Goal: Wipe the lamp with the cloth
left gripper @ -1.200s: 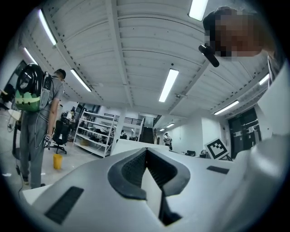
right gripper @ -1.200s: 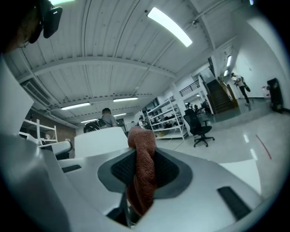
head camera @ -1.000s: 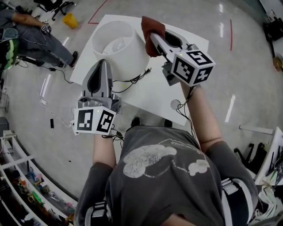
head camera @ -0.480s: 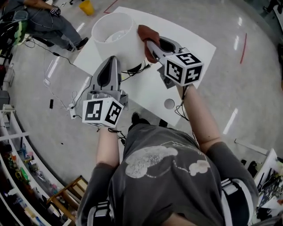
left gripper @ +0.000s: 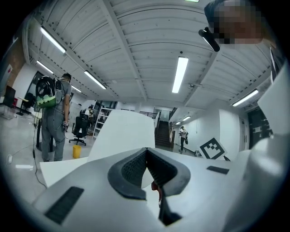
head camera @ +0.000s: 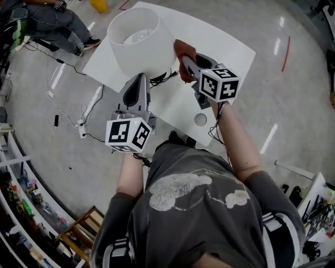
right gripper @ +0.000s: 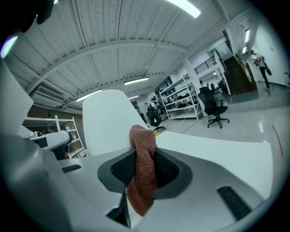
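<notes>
A white lamp (head camera: 139, 44) with a wide drum shade stands on the white table (head camera: 225, 49), its black cord trailing off the base. My right gripper (head camera: 186, 62) is shut on a rust-red cloth (head camera: 184, 52), held just right of the shade's lower edge. In the right gripper view the cloth (right gripper: 144, 167) hangs pinched between the jaws, with the shade (right gripper: 106, 122) close behind. My left gripper (head camera: 138, 82) is shut with nothing in it, pointing at the lamp's near side. From the left gripper view the shade (left gripper: 124, 131) fills the space beyond the closed jaws.
A person (head camera: 49, 21) sits on the floor at the far left, near cables and a power strip (head camera: 81, 125). A yellow object (head camera: 98, 5) lies beyond the table. Shelving (head camera: 21, 209) lines the lower left. A round disc (head camera: 200, 120) sits on the table's near edge.
Both grippers drew back toward me and lower in view. The cloth slid from beside the shade's upper rim down to its lower right edge. The left gripper stayed shut.
</notes>
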### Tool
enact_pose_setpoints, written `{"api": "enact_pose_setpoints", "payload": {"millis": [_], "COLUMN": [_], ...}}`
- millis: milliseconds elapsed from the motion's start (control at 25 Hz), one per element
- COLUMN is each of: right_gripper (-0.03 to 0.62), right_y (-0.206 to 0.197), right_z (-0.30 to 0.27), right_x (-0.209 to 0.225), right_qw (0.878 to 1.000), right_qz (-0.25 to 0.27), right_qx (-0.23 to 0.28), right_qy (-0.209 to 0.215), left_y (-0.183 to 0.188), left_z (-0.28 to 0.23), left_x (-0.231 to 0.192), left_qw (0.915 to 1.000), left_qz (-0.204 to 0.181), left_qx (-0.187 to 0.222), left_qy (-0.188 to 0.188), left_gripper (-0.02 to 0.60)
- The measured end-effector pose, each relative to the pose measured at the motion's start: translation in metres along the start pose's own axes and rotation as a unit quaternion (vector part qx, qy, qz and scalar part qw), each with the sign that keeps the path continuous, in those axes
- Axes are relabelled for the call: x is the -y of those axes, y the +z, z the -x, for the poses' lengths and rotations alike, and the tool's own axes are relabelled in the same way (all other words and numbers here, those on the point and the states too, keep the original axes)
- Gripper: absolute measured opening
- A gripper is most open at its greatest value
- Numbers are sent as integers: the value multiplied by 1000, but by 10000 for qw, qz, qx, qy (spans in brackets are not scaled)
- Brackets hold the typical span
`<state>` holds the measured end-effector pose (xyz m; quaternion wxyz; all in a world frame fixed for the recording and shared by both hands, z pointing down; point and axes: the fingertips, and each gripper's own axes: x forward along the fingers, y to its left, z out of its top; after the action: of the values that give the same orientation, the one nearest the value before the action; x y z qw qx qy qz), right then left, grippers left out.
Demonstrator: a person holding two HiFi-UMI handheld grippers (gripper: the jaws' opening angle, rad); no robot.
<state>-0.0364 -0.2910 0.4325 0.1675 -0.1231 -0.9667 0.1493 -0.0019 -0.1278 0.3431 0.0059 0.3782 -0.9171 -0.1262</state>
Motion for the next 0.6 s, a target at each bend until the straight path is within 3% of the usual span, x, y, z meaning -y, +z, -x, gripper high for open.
{"api": "enact_pose_setpoints", "payload": {"millis": [240,600], "right_gripper": [91,91], "right_y": [24,127], "right_z": [-1,-8], "right_x": [8,-27], "right_qw": [9996,9934], "right_qz": [-44,635], "right_qx": [172,955], "right_qy": [-237,26], "left_y": [27,78], "left_z": [-1,-15], "left_x": [-18,-22], "left_qw": [9998,9983], "left_qz": [-45,-58], "left_qx": [213,497], "left_qy": [-7,-307], "left_gripper": [8,8]}}
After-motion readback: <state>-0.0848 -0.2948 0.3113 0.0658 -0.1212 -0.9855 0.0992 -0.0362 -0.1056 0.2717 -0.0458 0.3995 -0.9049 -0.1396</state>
